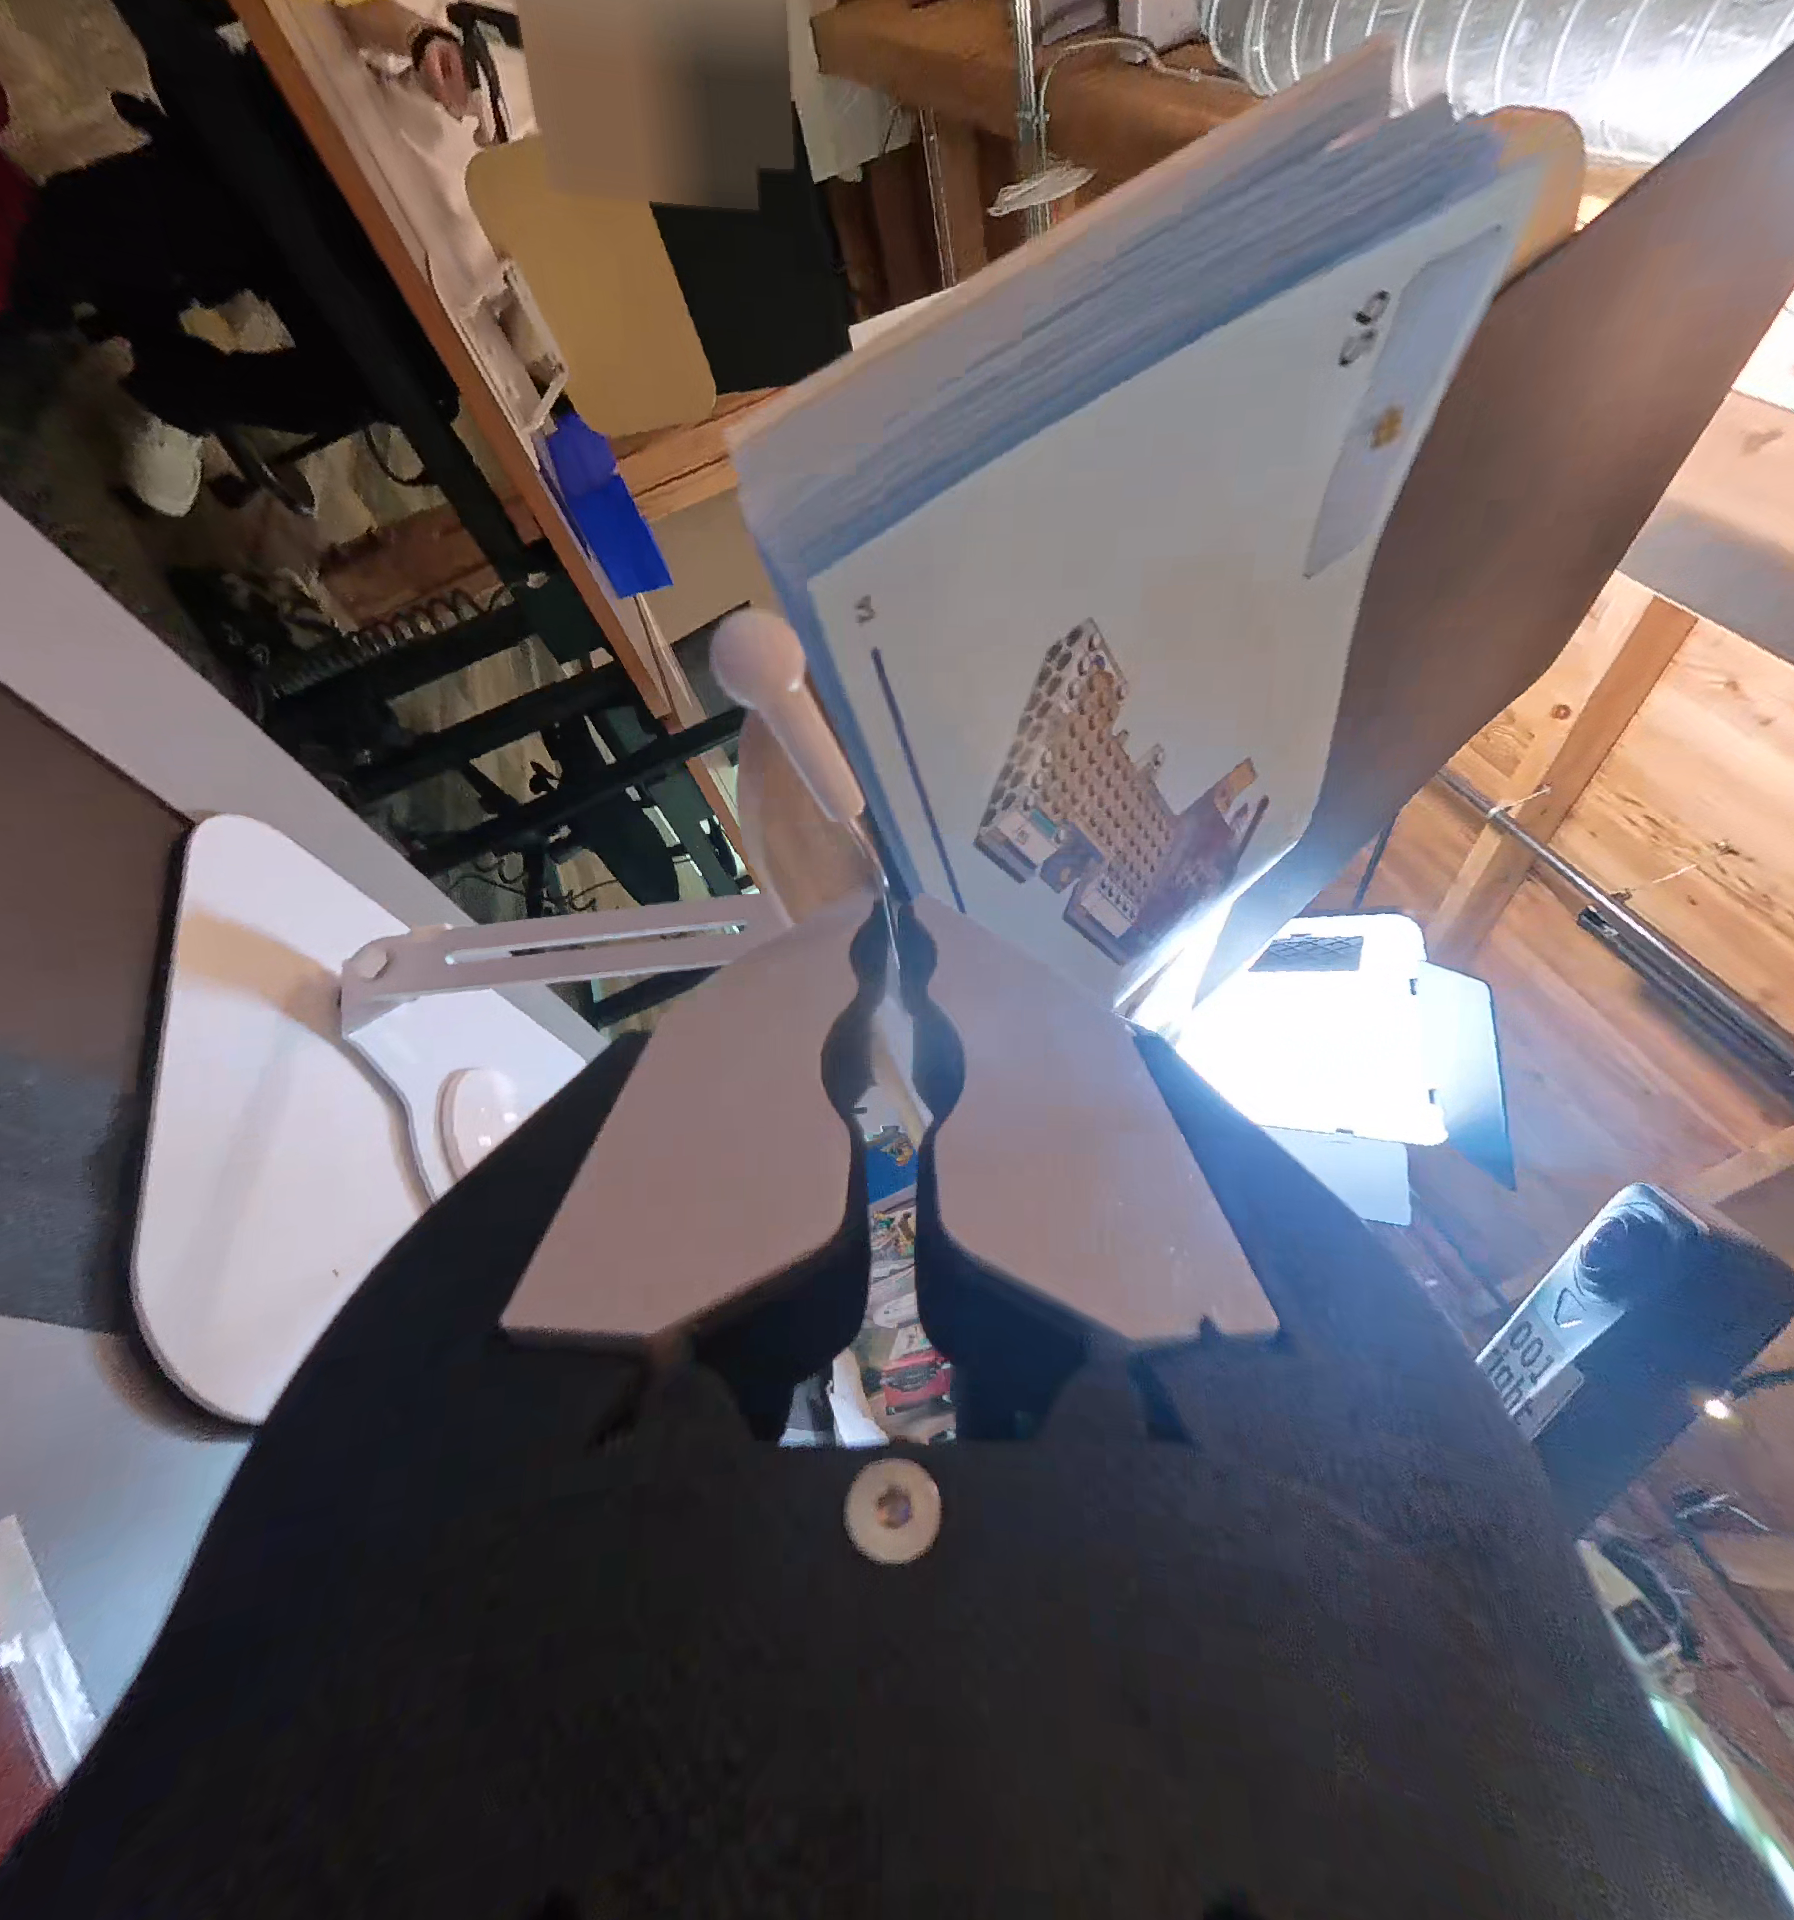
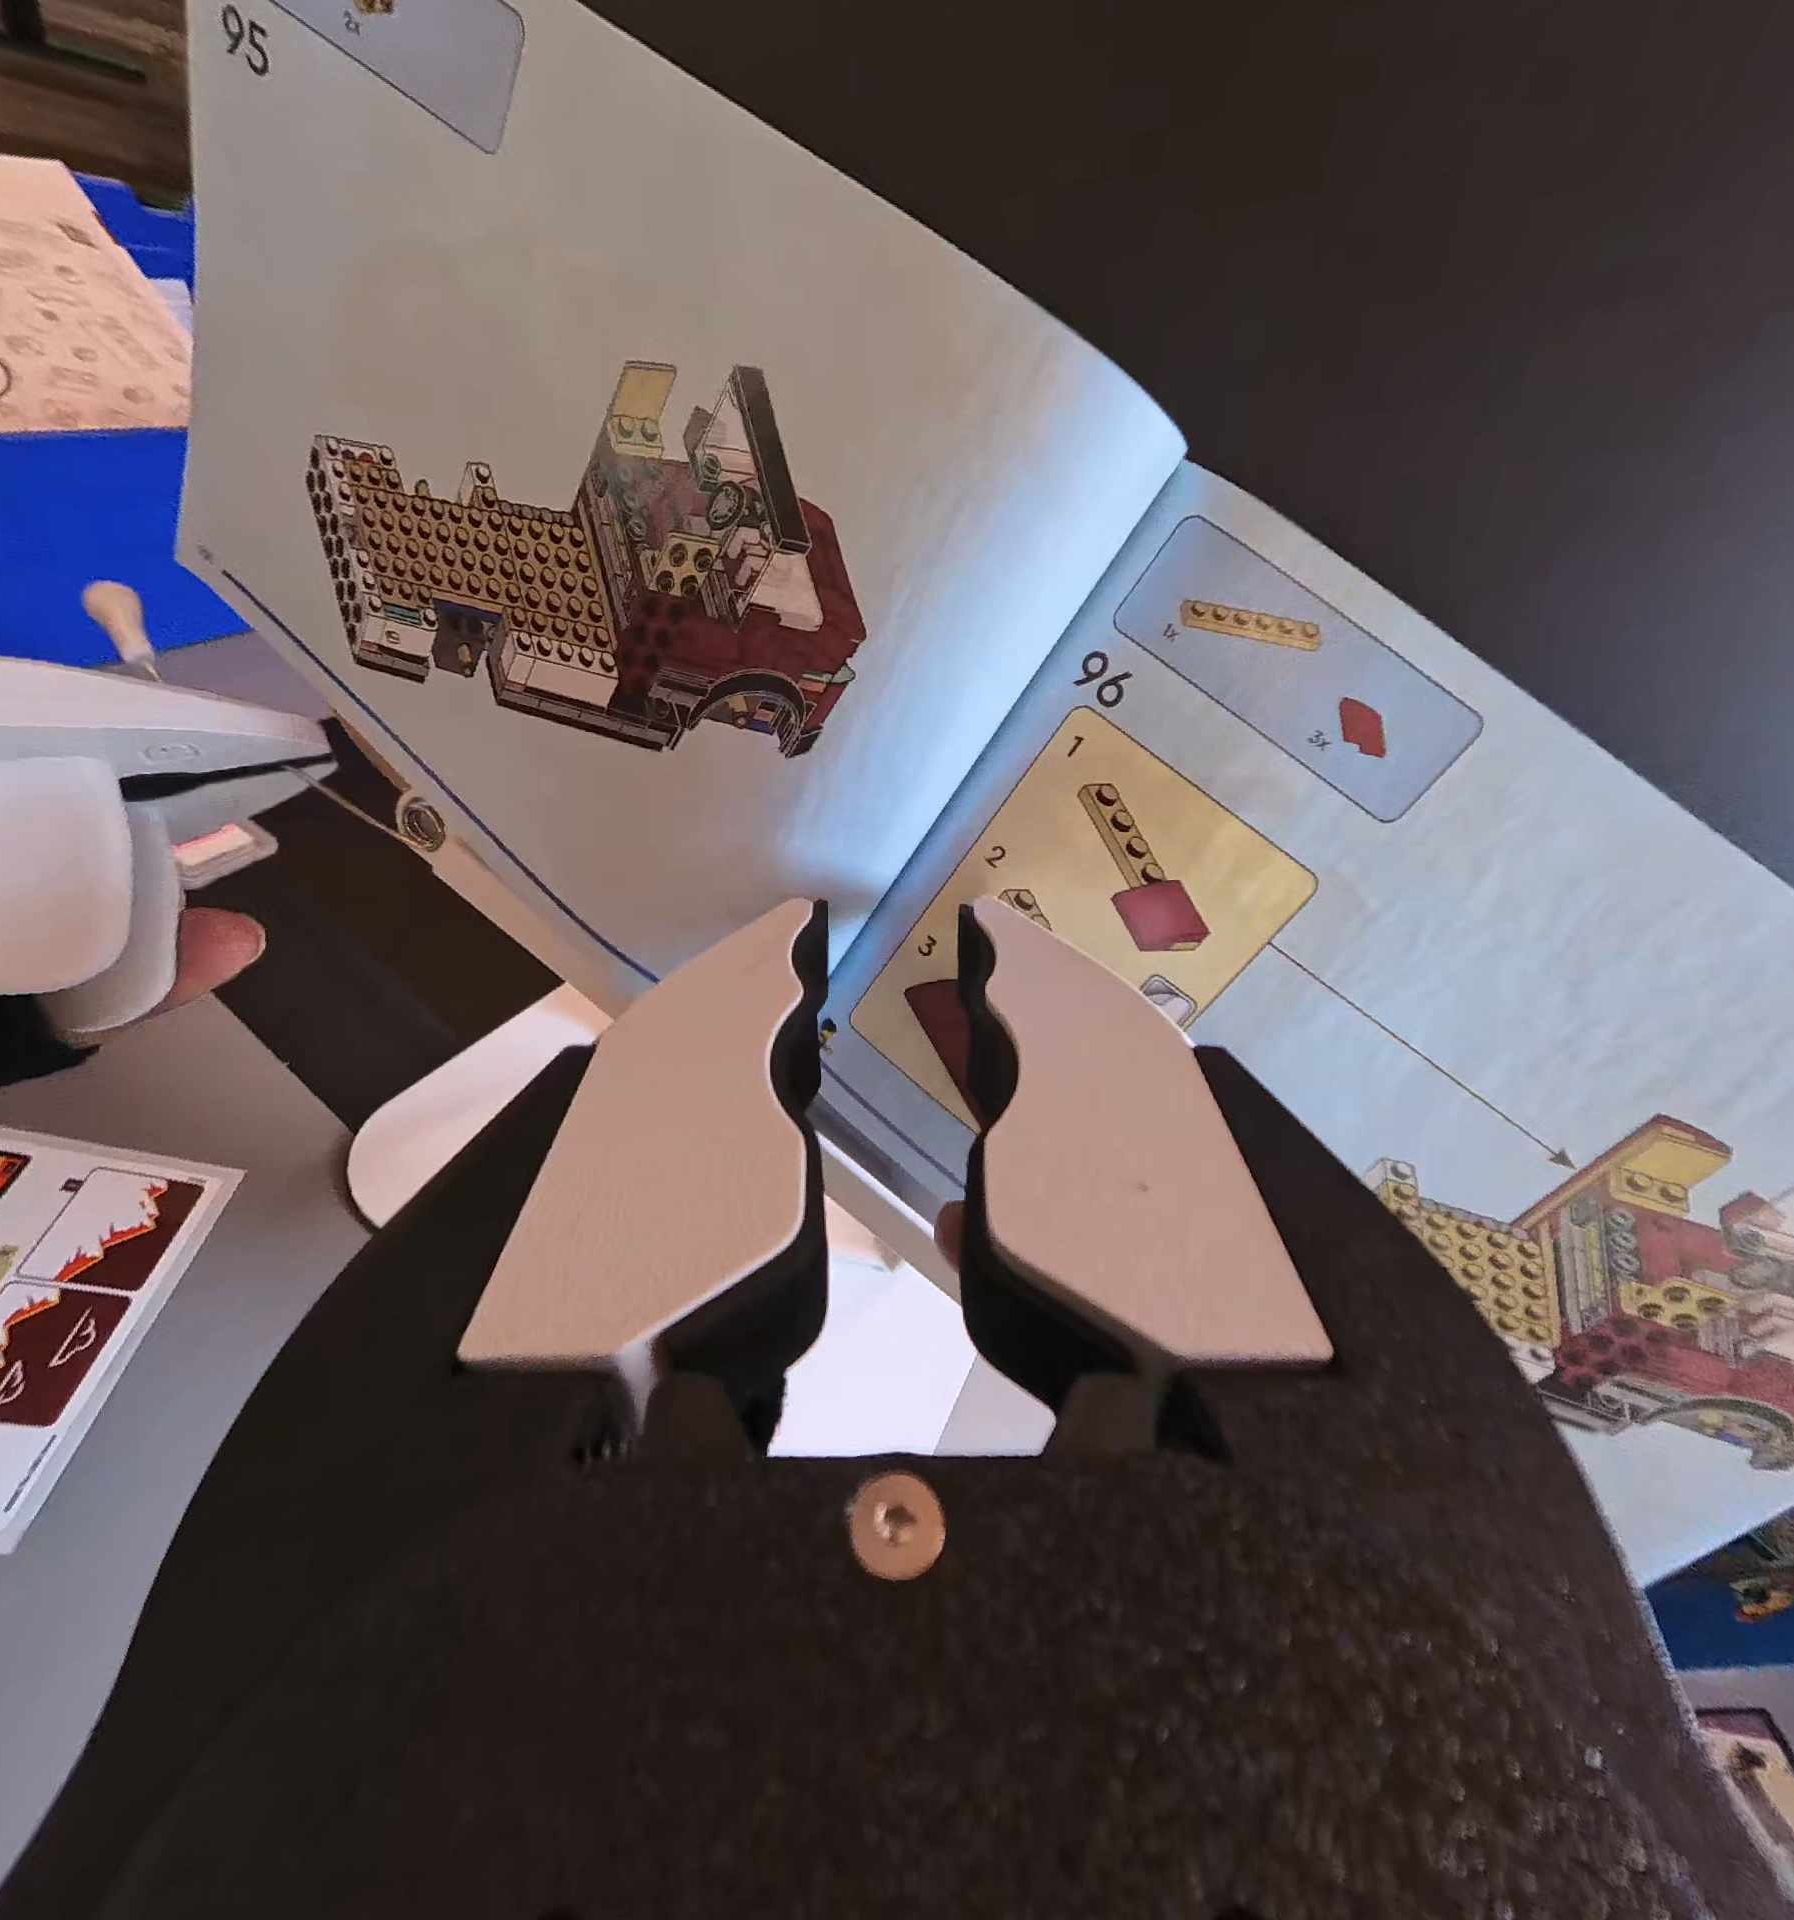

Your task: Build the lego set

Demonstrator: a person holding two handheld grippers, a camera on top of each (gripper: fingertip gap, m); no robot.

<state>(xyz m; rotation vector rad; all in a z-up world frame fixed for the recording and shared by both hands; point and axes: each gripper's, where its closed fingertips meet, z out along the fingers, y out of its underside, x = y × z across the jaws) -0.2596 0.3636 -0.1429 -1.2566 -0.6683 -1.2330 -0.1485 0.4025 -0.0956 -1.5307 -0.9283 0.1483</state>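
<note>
The open instruction booklet [image 1: 1132, 623] stands tilted on a white book stand [image 1: 269, 1091]. My left gripper [image 1: 888, 935] is shut on the thin lower edge of the left page, which rises up from the pads. The right wrist view shows the booklet [image 2: 664, 312] open at two pages with drawings of a dark red and tan truck. There my left gripper [image 2: 249, 743] reaches the left page's edge from the left. My right gripper [image 2: 893, 925] is open, its pads on either side of the booklet's lower edge near the spine, not pressing on it.
A sticker sheet [image 2: 72, 1309] lies on the grey table at the lower left. A blue box [image 2: 41, 520] stands behind the booklet on the left. The stand's slotted metal arm [image 1: 560, 951] and white knobbed pin [image 1: 758, 665] sit beside the page. A bright light panel [image 1: 1329, 1029] glares at the right. There is about 12 centimeters between the tips of the two grippers.
</note>
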